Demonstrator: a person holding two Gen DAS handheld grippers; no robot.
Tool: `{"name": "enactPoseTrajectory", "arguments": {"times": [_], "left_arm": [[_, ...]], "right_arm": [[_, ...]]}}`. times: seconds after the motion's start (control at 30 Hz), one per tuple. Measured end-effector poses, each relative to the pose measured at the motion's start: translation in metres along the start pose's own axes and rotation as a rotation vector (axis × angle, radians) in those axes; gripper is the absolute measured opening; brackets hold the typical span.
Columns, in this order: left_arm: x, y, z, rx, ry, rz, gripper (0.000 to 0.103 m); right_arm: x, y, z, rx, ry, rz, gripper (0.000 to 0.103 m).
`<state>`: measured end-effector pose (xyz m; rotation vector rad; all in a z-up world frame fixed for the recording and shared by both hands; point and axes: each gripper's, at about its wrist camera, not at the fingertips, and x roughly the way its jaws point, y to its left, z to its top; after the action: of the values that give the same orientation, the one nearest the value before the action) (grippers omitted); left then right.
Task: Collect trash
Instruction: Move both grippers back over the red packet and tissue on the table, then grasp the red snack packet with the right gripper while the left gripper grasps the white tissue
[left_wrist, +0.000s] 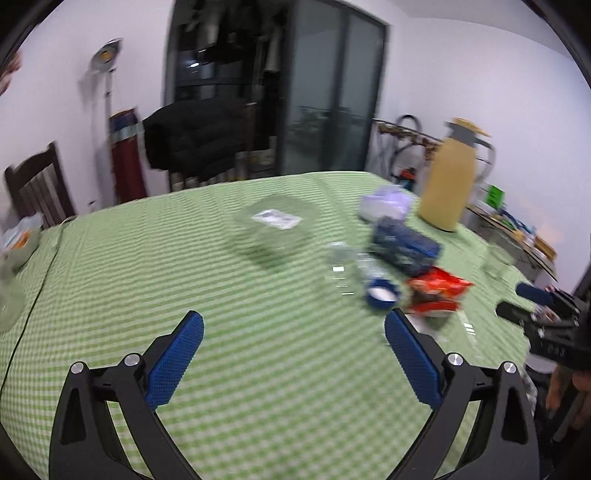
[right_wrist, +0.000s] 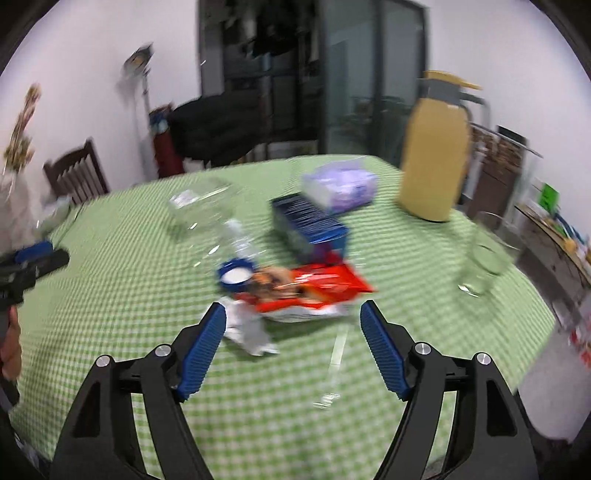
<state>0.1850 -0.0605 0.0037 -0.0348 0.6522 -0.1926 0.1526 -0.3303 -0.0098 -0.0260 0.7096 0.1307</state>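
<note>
Tablecloth (right_wrist: 110, 295): green-white check. Snack wrapper (right_wrist: 314, 286): red. Box (right_wrist: 310, 227): dark blue. Thermos (right_wrist: 432, 155): yellow (grey lid). Bottle cap (right_wrist: 236, 275): blue.

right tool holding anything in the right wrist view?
No: the right tool stands open over the green checked cloth, with the red snack wrapper beyond its tips, ungripped.

a green-checked cloth table cover (right_wrist: 424, 258) looks matt. the red snack wrapper (right_wrist: 314, 288) at its 12 o'clock is glossy plastic. the clear plastic bottle (right_wrist: 207, 210) shines.
</note>
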Motion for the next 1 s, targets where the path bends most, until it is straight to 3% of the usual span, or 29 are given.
{"name": "enactPoseTrajectory", "arguments": {"times": [0.23, 0.37, 0.53, 0.63, 0.77, 1.0], "left_arm": [[0.028, 0.044, -0.009, -0.092, 0.051, 0.032, 0.095], [0.041, 0.059, -0.016, -0.106, 0.036, 0.051, 0.095], [0.063, 0.079, -0.025, -0.183, 0.098, 0.113, 0.095], [0.064, 0.083, -0.026, -0.226, 0.093, 0.058, 0.095], [0.070, 0.081, -0.030, -0.218, 0.106, 0.039, 0.095], [0.070, 0.072, -0.030, -0.205, 0.092, -0.060, 0.095]], "right_arm": [[0.045, 0.033, -0.010, -0.029, 0.110, 0.028, 0.073], [0.058, 0.038, -0.015, -0.037, 0.138, 0.014, 0.073], [0.060, 0.037, -0.012, -0.036, 0.135, -0.012, 0.073], [0.060, 0.036, -0.008, -0.054, 0.123, -0.029, 0.073], [0.068, 0.028, -0.009, -0.041, 0.130, -0.026, 0.073], [0.080, 0.012, -0.010, -0.023, 0.121, -0.023, 0.073]]}}
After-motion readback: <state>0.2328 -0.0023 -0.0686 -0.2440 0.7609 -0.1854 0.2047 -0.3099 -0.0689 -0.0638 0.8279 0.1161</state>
